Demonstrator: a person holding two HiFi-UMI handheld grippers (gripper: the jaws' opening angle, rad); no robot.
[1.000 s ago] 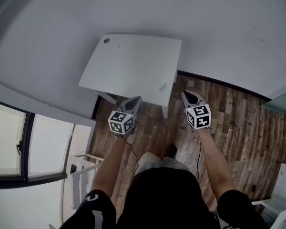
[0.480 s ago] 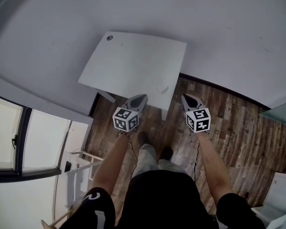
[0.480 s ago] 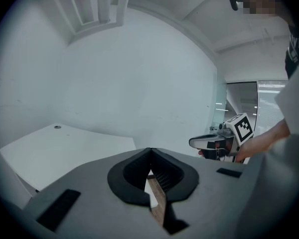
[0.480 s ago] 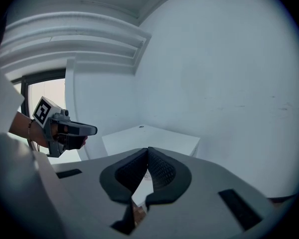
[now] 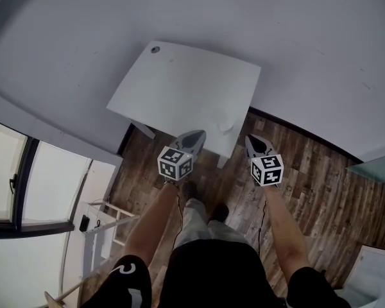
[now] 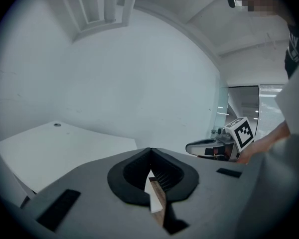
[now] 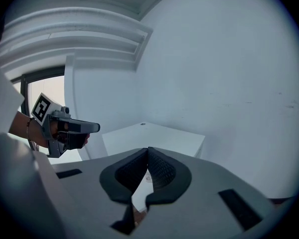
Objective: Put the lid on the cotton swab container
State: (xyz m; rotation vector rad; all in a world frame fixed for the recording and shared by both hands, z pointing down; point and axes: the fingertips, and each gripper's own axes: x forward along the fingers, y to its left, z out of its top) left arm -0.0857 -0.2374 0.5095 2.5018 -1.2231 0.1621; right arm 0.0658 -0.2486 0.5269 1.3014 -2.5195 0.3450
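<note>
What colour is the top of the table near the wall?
The table is plain white, and the head view shows it best.

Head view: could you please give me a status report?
Both shut, empty: left hand-held gripper, right hand-held gripper. Small white item near table edge, unidentifiable. Path clear.

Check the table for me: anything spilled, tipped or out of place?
Nothing stands out. The white table holds one small pale item by its near edge, too small to identify. The left hand-held gripper and right hand-held gripper are shut and empty.
</note>
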